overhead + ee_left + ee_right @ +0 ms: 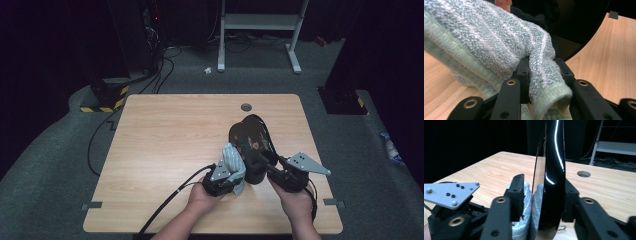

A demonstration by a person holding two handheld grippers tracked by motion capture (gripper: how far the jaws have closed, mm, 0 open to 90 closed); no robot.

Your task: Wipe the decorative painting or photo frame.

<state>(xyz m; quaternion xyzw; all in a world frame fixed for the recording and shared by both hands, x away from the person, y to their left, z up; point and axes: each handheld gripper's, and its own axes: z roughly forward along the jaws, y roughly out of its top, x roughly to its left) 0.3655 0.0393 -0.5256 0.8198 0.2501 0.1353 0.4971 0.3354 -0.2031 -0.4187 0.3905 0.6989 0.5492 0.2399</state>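
The black glossy dish [252, 142] stands on edge near the right front of the bench [165, 135], gripped at its rim by your right tongs [541, 192]. Your left tongs [541, 75] are clamped tight on the pale blue-green towel [486, 42], which presses against the dish's face. Hold the dish steady and upright, and wipe in firm, even strokes so the rim can't twist out.

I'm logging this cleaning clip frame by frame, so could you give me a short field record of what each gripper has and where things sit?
left gripper: shut on the towel
right gripper: jaws either side of the shoe, grip unclear
shoe: glossy black, lifted above the table
towel: pale blue-green terry, bunched against the shoe's side
table: light wood with a round cable hole at the far edge
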